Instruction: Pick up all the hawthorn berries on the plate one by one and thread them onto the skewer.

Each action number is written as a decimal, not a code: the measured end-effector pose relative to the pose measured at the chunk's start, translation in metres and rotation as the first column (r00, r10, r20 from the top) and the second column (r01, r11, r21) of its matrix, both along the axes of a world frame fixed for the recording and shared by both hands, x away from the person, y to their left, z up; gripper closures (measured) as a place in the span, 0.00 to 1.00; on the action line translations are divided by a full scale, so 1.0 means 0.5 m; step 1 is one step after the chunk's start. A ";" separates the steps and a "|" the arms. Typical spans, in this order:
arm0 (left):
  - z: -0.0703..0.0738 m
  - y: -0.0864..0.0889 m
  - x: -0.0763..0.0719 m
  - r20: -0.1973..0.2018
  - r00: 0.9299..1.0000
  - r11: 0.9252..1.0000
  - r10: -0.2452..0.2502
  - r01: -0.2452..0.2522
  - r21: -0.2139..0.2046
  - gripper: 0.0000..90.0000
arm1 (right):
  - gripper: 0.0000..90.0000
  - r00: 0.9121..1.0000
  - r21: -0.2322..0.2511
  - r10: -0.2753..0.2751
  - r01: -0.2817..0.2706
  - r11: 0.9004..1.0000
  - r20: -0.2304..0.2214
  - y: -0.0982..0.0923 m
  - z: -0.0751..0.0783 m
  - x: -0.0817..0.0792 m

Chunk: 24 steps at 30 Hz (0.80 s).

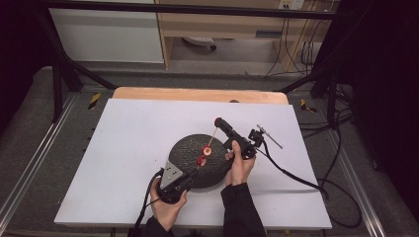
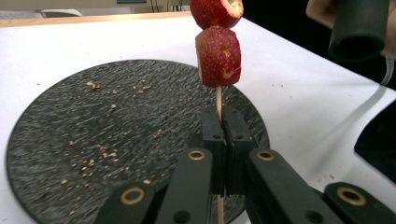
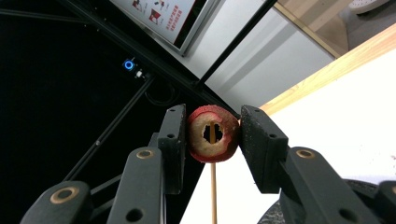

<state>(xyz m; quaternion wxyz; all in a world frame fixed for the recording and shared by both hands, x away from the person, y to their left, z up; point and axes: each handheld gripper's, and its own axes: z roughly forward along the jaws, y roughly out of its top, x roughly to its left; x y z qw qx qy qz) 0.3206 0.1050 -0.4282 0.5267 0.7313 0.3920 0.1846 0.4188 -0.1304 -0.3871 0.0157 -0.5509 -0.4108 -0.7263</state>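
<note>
- The skewer point(image 1: 206, 150) with two red fruit pieces threaded on it hangs over the dark round plate point(image 1: 188, 148), which lies on the white table point(image 1: 128, 148).
- At the left we see our left tool point(image 1: 190, 173), its jaws pressed tight together on the bare lower end of the skewer point(image 2: 218, 100).
- In the left gripper view one fruit piece point(image 2: 218, 56) sits on the stick just above those jaws, with the second piece point(image 2: 215, 11) right above it, and crumbs lie scattered over the plate point(image 2: 70, 140).
- Further right, our right tool point(image 1: 217, 143) comes in over the plate's far edge.
- In the right gripper view its two jaws clamp the upper fruit piece point(image 3: 212, 133) from both sides, and the stick point(image 3: 213, 196) runs down through the hollow core.
</note>
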 end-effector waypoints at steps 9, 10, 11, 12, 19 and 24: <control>0.016 -0.011 0.020 -0.024 1.000 1.000 0.003 -0.004 -0.016 0.99 | 0.70 1.000 -0.038 0.015 -0.015 0.999 0.009 0.007 -0.010 -0.011; 0.017 -0.010 0.023 -0.024 1.000 1.000 0.003 -0.003 -0.016 0.99 | 0.70 1.000 -0.039 0.020 -0.019 0.999 0.010 0.008 -0.011 -0.012; 0.019 -0.009 0.025 -0.025 1.000 1.000 0.001 -0.002 -0.013 0.99 | 0.70 1.000 -0.042 0.022 -0.022 0.999 0.010 0.008 -0.012 -0.012; 0.021 -0.008 0.028 -0.029 1.000 1.000 -0.001 0.000 -0.013 0.99 | 0.70 1.000 -0.048 0.026 -0.025 0.999 0.011 0.010 -0.013 -0.013; 0.022 -0.008 0.037 -0.044 0.999 1.000 -0.010 0.010 -0.007 0.99 | 0.70 0.999 -0.079 0.034 -0.032 0.996 0.017 0.016 -0.023 -0.019; 0.020 -0.006 0.041 -0.054 0.998 1.000 -0.022 0.021 -0.012 0.99 | 0.70 0.999 -0.103 0.049 -0.046 0.994 0.020 0.019 -0.030 -0.025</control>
